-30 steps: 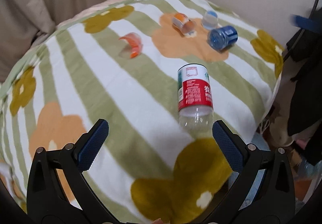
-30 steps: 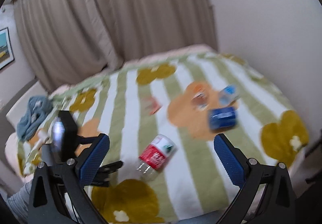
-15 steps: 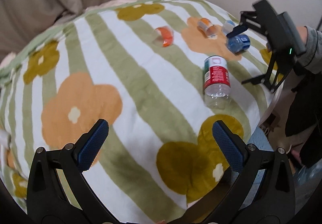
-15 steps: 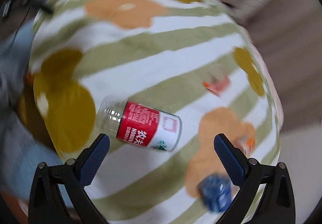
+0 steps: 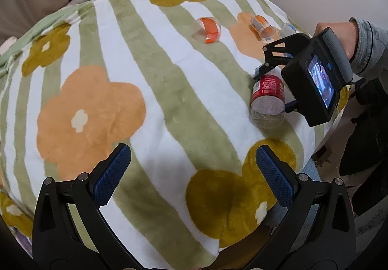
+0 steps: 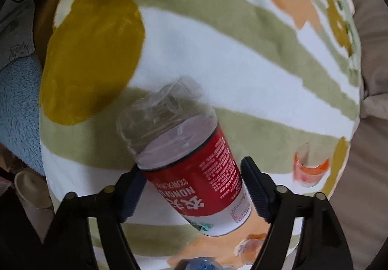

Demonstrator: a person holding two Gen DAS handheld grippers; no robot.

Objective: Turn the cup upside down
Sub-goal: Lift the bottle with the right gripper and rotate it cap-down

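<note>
The cup (image 6: 194, 172) is a clear cut-off plastic bottle with a red and white label, lying on its side on the striped flower blanket (image 6: 218, 56). My right gripper (image 6: 194, 187) straddles it, its blue pads on either side of the red label, close to the cup; contact is unclear. In the left wrist view the cup (image 5: 268, 97) lies at the right of the bed with the right gripper's body (image 5: 312, 75) over it. My left gripper (image 5: 191, 172) is open and empty, above the near part of the blanket.
A clear cup with an orange band (image 5: 207, 30) lies further back, seen also in the right wrist view (image 6: 310, 165). Two more small cups (image 5: 263, 27) lie near the far right. A blue cup (image 6: 203, 265) sits at the bottom edge. The bed edge drops off at the right.
My right gripper has come down over the lying cup and its fingers have narrowed around the red label. My left gripper has pulled back and left, staying open.
</note>
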